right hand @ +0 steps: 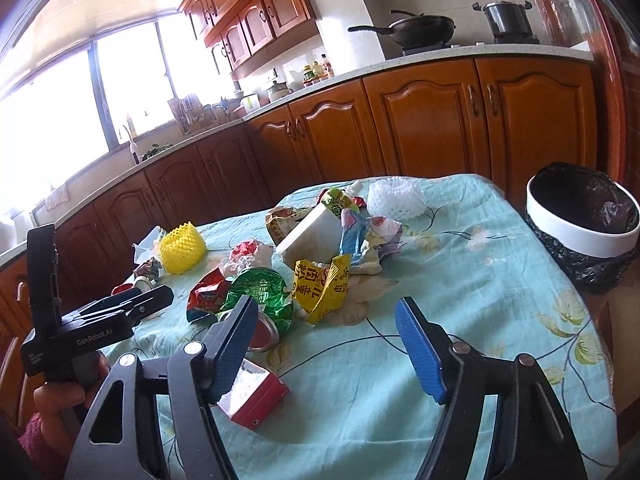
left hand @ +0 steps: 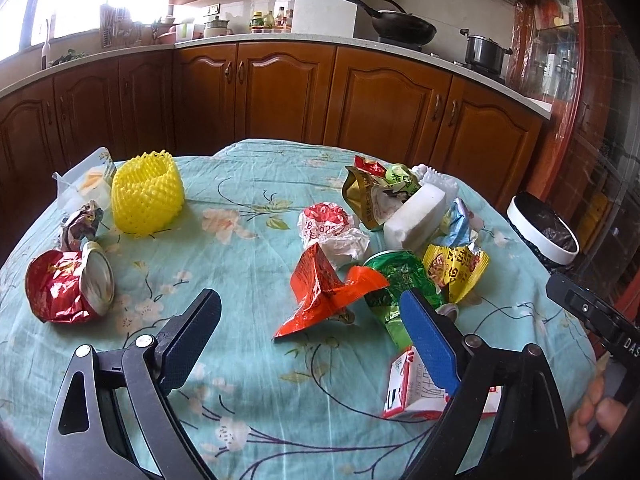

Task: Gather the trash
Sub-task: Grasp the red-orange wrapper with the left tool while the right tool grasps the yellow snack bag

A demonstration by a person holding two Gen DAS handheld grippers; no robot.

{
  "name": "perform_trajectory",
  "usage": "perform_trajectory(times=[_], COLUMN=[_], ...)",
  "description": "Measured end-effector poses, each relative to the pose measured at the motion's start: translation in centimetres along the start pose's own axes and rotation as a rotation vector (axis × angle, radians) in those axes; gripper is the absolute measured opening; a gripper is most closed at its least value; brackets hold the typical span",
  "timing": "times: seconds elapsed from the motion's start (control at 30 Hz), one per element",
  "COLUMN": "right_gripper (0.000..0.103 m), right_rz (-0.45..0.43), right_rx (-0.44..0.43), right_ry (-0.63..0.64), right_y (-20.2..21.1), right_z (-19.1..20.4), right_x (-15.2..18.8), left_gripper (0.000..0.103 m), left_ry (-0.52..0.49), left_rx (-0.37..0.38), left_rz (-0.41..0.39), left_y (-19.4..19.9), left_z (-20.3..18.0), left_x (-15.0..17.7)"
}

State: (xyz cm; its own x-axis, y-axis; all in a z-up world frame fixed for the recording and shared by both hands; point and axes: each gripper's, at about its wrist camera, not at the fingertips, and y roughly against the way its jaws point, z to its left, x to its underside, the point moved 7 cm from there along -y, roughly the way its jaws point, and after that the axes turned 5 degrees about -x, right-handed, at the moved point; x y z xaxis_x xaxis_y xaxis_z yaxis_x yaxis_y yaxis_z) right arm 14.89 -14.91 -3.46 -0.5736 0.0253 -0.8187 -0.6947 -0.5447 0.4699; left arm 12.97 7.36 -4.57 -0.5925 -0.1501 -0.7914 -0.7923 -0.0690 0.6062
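Note:
Trash lies on a round table with a teal flowered cloth (left hand: pixel 248 264). In the left wrist view my left gripper (left hand: pixel 310 304) is open and empty, just short of an orange-red wrapper (left hand: pixel 324 288) and a crushed green can (left hand: pixel 400 284). A red and white carton (left hand: pixel 404 392) lies under its right finger. In the right wrist view my right gripper (right hand: pixel 326 316) is open and empty above the cloth, near a yellow wrapper (right hand: pixel 320 284), the green can (right hand: pixel 260 288) and the carton (right hand: pixel 256 400). A white bin with a black liner (right hand: pixel 580 216) stands at the table's right edge.
A yellow foam net (left hand: pixel 146 196), a crushed red can (left hand: pixel 68 288), a white box (left hand: pixel 416 212) and more wrappers lie farther back. A white foam net (right hand: pixel 394 198) sits at the far side. Wooden kitchen cabinets (left hand: pixel 280 92) stand beyond the table.

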Motion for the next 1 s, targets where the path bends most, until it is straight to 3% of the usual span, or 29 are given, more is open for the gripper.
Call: perform_trajectory(times=[0.07,0.43,0.53,0.63,0.7,0.8,0.87,1.0], right_gripper=[0.064,0.056,0.055,0.052,0.047,0.028,0.007,0.002], right_rz=[0.019,0.12,0.156,0.196,0.216,0.24,0.25,0.247], right_rx=[-0.01,-0.048,-0.048,-0.051,-0.056,-0.062,-0.065,-0.069], right_ry=[-0.014,-0.077,-0.098,-0.117,-0.124,-0.124,-0.117,-0.095], right_y=[-1.0,-5.8,-7.1,-8.4,-9.2,-10.0,-10.3,-10.2], right_z=[-0.1,-0.7,-1.1,-1.5,-1.5,-1.5,-1.4,-1.2], right_x=[-0.3,-1.2,-0.9,-0.5,-0.3,0.1,0.3,0.3], left_gripper=[0.092,0.087,0.078,0.061,0.047,0.038,0.032,0.024], left_ry=[-0.01,0.009,0.002,-0.006,-0.009,-0.023,-0.032,-0.032], left_rx=[0.003,0.067,0.093,0.122,0.14,0.139,0.133,0.13], left_rz=[0.026,0.142,0.168,0.195,0.214,0.208,0.2,0.183], left_y=[-0.9,-4.5,-5.1,-5.8,-6.1,-6.1,-6.0,-5.4], left_z=[-0.1,-0.1,-0.5,-0.9,-1.1,-1.2,-1.1,-0.7], left_x=[-0.1,-0.4,-0.2,0.1,0.3,0.5,0.5,0.3])
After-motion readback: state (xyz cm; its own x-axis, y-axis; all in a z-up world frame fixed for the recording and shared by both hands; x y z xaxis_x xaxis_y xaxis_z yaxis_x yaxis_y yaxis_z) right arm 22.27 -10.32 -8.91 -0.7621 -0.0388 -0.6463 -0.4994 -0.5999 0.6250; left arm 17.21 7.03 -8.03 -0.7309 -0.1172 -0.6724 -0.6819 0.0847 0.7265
